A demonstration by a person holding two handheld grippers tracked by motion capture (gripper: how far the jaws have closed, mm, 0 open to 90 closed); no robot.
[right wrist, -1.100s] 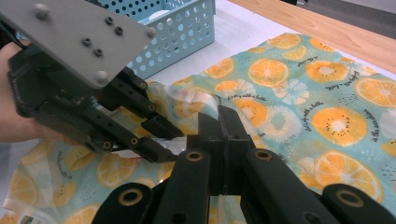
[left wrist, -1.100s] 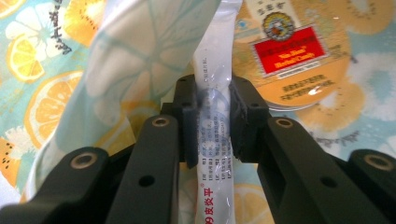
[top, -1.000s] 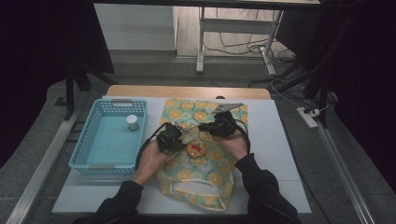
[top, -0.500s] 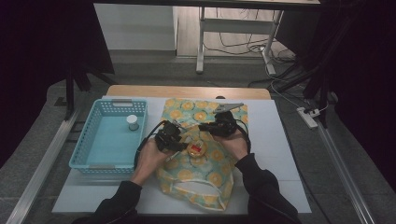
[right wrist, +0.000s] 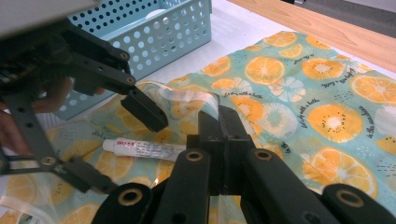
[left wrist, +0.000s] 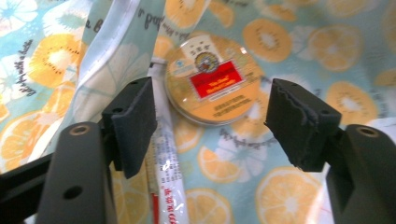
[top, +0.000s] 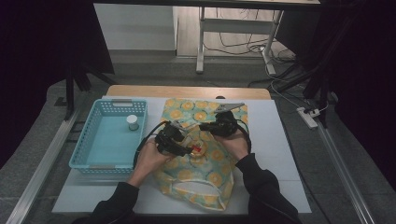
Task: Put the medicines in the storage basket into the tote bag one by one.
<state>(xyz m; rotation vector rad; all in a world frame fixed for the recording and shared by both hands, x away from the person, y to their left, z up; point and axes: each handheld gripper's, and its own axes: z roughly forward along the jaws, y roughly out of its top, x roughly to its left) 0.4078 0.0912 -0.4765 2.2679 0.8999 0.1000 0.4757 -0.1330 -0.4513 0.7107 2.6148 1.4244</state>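
A white table top fronts a dim room with cables trailing on the floor behind. On it lies a fruit-print cloth bag, its opening near the middle. The right gripper has its jaws pressed together on the edge of the bag's upper layer and holds that flap lifted, so the inside shows.

The left gripper has just been opening its jaws; they now stand apart on either side of a round tin with a red label, which lies flat on the bag's lining, and the pads do not press on it. A second ago the left gripper sat in much the same place at the bag's mouth, so the change is in the jaws rather than the hand. My reading is that the tin has either just been let go or is about to be gripped; the frames do not settle which.

Just beside the tin, partly under the left jaw, lies a white tube with red print. It sits close enough that a closing jaw could catch it along with the tin. The lifted flap hangs near the left jaw as well.

To the left stands a blue basket with a small white jar in it, well apart from the bag.
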